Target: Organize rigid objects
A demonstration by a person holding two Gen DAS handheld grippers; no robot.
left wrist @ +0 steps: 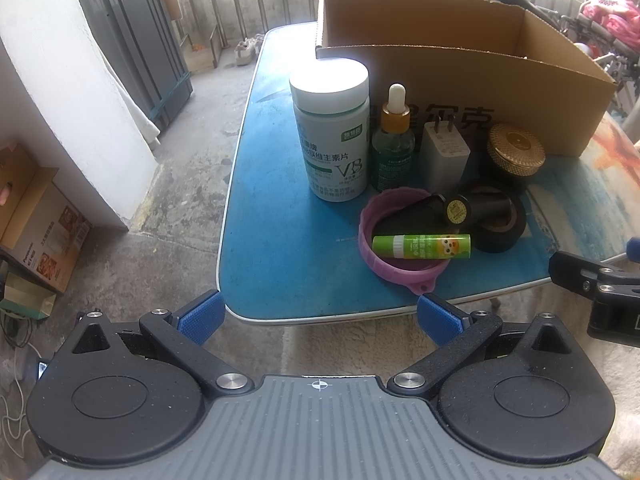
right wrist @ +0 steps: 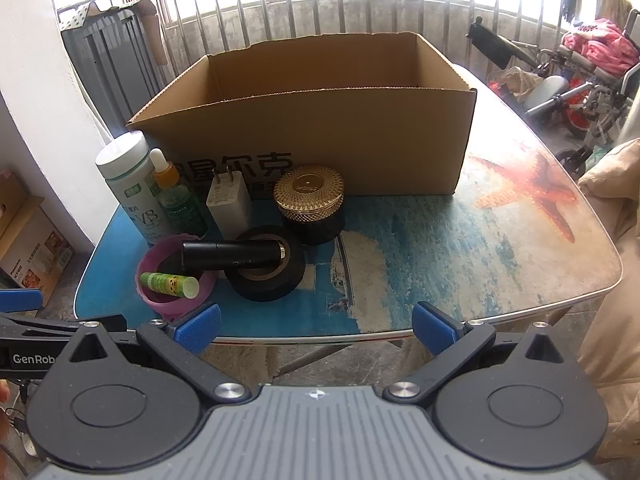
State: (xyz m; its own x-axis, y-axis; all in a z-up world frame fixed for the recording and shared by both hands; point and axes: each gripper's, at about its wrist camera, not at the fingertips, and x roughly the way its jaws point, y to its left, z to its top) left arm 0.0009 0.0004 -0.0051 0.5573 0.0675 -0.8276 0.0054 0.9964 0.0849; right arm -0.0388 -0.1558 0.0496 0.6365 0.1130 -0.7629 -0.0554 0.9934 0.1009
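little things wait by the box

both grippers hang at the near edge of the table (right wrist: 460, 240), holding nothing. left gripper (left wrist: 320, 318) has its jaws wide apart, and right gripper (right wrist: 318, 326) does too. at 11 o'clock from the right one, a green glue stick (right wrist: 173, 283) lies in a purple ring (right wrist: 146, 264). a black tube (right wrist: 234, 255) lies across a tape roll (right wrist: 264, 286). behind stand a white bottle (right wrist: 130, 188), dropper bottle (right wrist: 178, 200), plug (right wrist: 228, 204) and gold jar (right wrist: 310, 202). at 12 o'clock sits the open cardboard box (right wrist: 320, 136).
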